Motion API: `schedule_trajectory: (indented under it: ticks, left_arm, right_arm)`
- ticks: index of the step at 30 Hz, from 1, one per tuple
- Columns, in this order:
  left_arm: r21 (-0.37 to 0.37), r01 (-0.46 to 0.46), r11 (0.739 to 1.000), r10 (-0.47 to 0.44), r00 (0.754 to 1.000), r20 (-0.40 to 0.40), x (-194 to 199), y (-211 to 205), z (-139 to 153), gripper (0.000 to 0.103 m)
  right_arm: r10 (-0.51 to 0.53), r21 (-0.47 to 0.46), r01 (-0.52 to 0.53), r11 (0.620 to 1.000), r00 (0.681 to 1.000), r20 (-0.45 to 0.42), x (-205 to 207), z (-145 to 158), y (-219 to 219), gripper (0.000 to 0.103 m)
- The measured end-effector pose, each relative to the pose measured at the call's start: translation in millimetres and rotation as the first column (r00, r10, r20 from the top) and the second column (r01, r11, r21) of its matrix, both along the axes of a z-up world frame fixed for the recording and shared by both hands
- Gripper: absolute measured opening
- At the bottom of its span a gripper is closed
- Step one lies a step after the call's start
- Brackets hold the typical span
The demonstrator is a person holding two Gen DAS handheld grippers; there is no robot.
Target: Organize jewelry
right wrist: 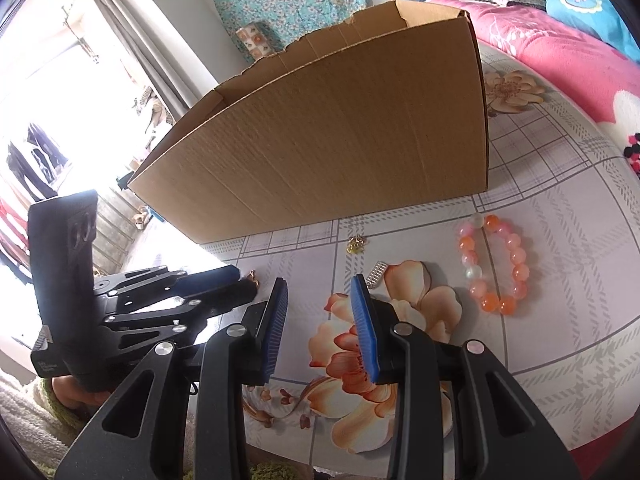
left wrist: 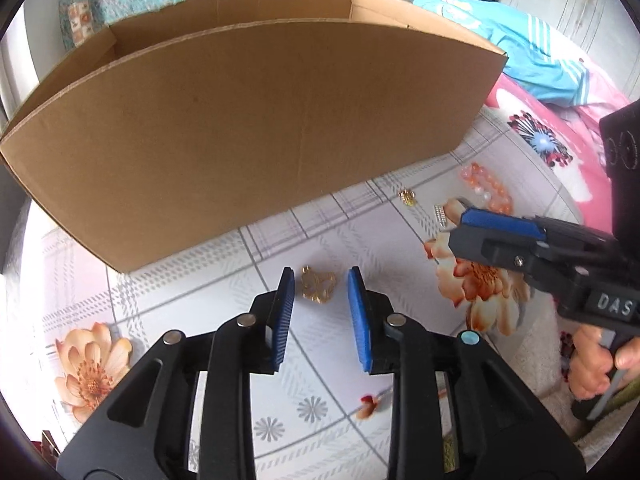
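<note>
Hovering over the tabletop (left wrist: 192,300), the left claw (left wrist: 320,276) is standing narrowly parted around a gold ornament (left wrist: 318,285), pads not touching it. Beside it, the right claw (right wrist: 318,284) is waiting narrowly parted, empty, near the bead bracelet (right wrist: 494,264) and cardboard box (right wrist: 340,152).

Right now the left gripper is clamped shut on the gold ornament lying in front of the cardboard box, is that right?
Not quite. The left gripper is open: in the left wrist view the gold ornament lies on the cloth between its blue pads, untouched by either. It does lie in front of the cardboard box.
</note>
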State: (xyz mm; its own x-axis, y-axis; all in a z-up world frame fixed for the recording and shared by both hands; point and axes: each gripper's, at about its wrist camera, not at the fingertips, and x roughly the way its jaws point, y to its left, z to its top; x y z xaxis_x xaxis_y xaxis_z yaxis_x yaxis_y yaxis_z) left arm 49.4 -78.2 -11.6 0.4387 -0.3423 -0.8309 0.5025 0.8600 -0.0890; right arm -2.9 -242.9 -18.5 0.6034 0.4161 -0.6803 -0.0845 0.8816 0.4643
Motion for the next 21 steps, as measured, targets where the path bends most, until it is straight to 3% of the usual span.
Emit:
schedule_trajectory:
  ticks: [6,8,21]
  left_arm:
    - [0.094,-0.005,0.996,-0.002,0.997,0.079,-5.1,-16.9,-3.4,0.021]
    - [0.092,-0.001,0.996,-0.006,0.997,0.078,-5.4,-18.9,-3.2,0.014]
    - [0.055,0.032,0.998,-0.036,0.997,0.075,-7.8,-2.8,1.6,0.014]
  right_arm:
    - [-0.008,0.003,0.008,1.000,1.000,0.003,-1.2,-0.6,-3.4,0.033]
    - [-0.009,0.007,0.009,1.000,1.000,0.003,-2.2,-1.0,-4.6,0.033]
    - [-0.013,0.000,0.013,1.000,1.000,0.002,-4.4,-0.7,-3.7,0.033]
